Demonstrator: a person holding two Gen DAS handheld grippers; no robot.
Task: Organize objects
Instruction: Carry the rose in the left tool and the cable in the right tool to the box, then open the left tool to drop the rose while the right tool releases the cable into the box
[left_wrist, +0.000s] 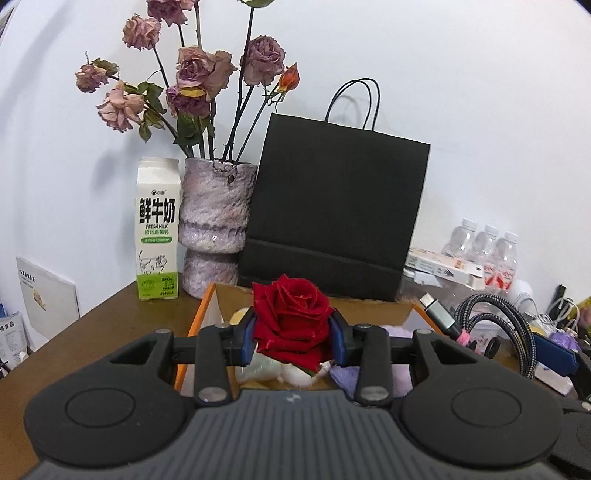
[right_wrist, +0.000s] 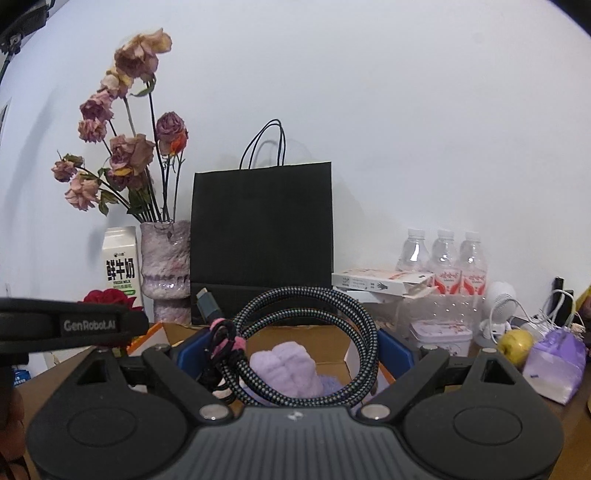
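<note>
Rose pinched by the bloom in my left claw, held above the open cardboard box on the tabletop. Blue pads press both sides of the petals. Judgement: soft, light, easily bruised; a hold on the stem would be kinder, though I cannot see any stem from here.

My right claw is spread wide but gripping a coiled braided cable, also over the box, with a lilac plush item lying inside below. Cable looks springy and fairly stiff, tied by a pink band; best held across the bundled turns near that tie so the loop cannot unwind.
</note>
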